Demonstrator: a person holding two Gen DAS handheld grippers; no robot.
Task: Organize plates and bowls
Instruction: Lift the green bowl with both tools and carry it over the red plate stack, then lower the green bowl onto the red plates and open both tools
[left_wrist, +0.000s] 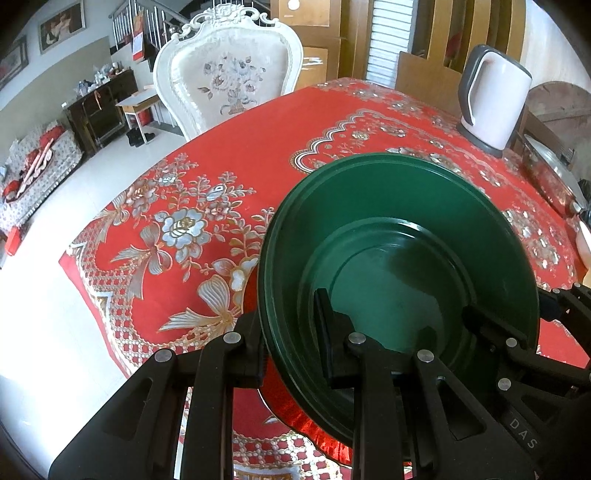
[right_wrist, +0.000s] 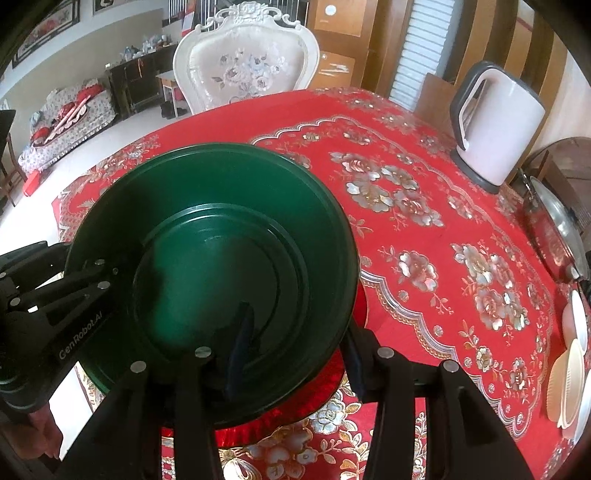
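A: Both tools are on the same piece here. The green plate (left_wrist: 399, 236) hangs tilted above the red-clothed desk (left_wrist: 229, 155), near its front edge, with the left tool (left_wrist: 291, 332) pinching the rim from its own side.

B: And the right tool (right_wrist: 295, 343) mirrors that: one finger inside the dish, one outside, closed on the rim of the same green plate. So it reads as a two-handed carry.

A: Which step would that be?

B: Likely mid-transfer, plate lifted and not yet set down. There is something shiny and red right under it, a red foil-like piece (right_wrist: 280, 413), which may be another plate or a mat. Hard to say which.

A: So the next move?

B: Probably lowering it level onto whatever stack it belongs to, then both tools letting go together. With the plate tilted like this, an uneven release could let it slide.

A: What cannot be made out?

B: The underside of the plate and its clearance above the desk are hidden. Pale bowls (right_wrist: 569, 373) sit cut off at the far right edge, so their number is unclear. The white kettle (right_wrist: 498, 122) stands well apart at the back, beyond it the cream chair (left_wrist: 229, 74).
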